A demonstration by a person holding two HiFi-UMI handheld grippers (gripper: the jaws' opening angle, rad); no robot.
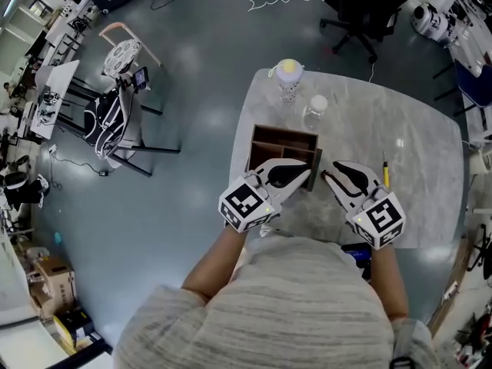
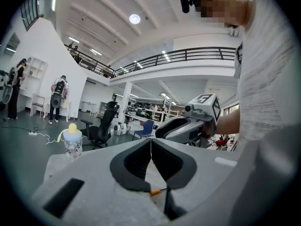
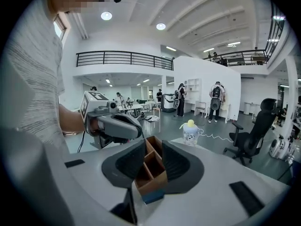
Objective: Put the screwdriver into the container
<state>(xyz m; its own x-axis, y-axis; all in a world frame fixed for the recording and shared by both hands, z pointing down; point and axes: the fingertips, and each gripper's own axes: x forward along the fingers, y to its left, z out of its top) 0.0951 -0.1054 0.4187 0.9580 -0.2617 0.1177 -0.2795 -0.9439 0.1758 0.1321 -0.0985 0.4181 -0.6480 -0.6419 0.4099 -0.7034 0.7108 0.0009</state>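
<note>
standing on grey floor (image 1: 200,75), marbled table (image 1: 415,129), wooden container (image 1: 284,130)

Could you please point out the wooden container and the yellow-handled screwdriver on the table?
Brown wooden divided container (image 1: 286,131), head view, its far wall.
Yellow-handled screwdriver (image 1: 385,177), head view, its handle.

Probably a lab hall: mezzanine railing (image 3: 122,58), office chair (image 1: 361,10), floor cables (image 1: 269,2)
</note>
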